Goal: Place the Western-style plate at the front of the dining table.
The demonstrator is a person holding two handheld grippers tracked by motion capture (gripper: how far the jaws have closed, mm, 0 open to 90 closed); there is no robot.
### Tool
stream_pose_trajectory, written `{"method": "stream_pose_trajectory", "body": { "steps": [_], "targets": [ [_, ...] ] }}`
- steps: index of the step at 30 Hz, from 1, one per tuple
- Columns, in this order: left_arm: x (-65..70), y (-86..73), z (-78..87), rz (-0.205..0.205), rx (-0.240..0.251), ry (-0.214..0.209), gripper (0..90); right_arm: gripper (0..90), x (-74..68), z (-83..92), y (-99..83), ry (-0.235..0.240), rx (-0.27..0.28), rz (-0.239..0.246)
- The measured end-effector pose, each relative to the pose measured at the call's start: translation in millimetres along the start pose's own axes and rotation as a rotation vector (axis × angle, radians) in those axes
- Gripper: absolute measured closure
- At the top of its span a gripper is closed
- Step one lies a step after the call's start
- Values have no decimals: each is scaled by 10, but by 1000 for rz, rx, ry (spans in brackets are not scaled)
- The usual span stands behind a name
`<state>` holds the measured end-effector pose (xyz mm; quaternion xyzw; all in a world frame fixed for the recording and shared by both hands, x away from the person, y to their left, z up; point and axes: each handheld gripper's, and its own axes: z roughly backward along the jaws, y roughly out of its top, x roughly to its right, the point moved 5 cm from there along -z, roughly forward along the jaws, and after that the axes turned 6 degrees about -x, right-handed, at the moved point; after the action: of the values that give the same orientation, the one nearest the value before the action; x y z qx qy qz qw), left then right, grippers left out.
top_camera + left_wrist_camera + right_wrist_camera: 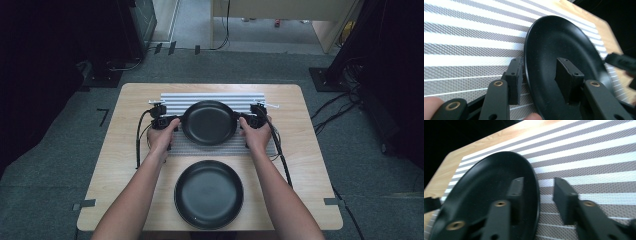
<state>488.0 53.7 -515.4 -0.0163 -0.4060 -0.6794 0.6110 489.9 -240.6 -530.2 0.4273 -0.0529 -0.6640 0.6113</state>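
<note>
Both grippers flank the far black plate (208, 122) in the high view, left gripper (176, 120) at its left rim, right gripper (242, 120) at its right rim. That plate sits on the striped placemat (210, 100) toward the far side of the wooden table (110, 175); a second black plate (208, 194) rests on bare wood near the person, well apart from the jaws.

Over to the left gripper view: the left gripper (542, 75) straddles the rim, jaws partly open, one inside the dish, one outside over the mat, gaps showing on both sides, so nothing is clamped.

Right gripper view now: the right gripper (539, 197) mirrors it, half open across the opposite rim, pads clear of the plate (489, 195).

Risk from here, by judgement: with the rim loose between open jaws, any drag or uneven pull could skid or tip the plate.

No readable writing or brand anywhere.
</note>
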Motion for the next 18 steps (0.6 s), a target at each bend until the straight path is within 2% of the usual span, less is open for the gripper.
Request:
{"method": "stream_pose_trajectory", "body": {
  "steps": [3,5,9,13,16,18],
  "targets": [
    [44,-17,85,-77,51,21,537,496,-9,66,-26,-40,-4,41],
    [73,-41,163,-111,81,25,523,484,-29,134,-47,-66,-13,68],
    [96,-86,306,-122,111,11,487,435,-29,296,-85,-79,14,118],
    [86,-144,432,-120,102,5,399,400,19,450,-132,-75,30,158],
    [79,-179,533,-127,115,28,305,389,28,551,-175,-85,35,195],
    [85,-213,624,-136,138,38,249,388,16,613,-206,-76,31,206]
  ]
}}
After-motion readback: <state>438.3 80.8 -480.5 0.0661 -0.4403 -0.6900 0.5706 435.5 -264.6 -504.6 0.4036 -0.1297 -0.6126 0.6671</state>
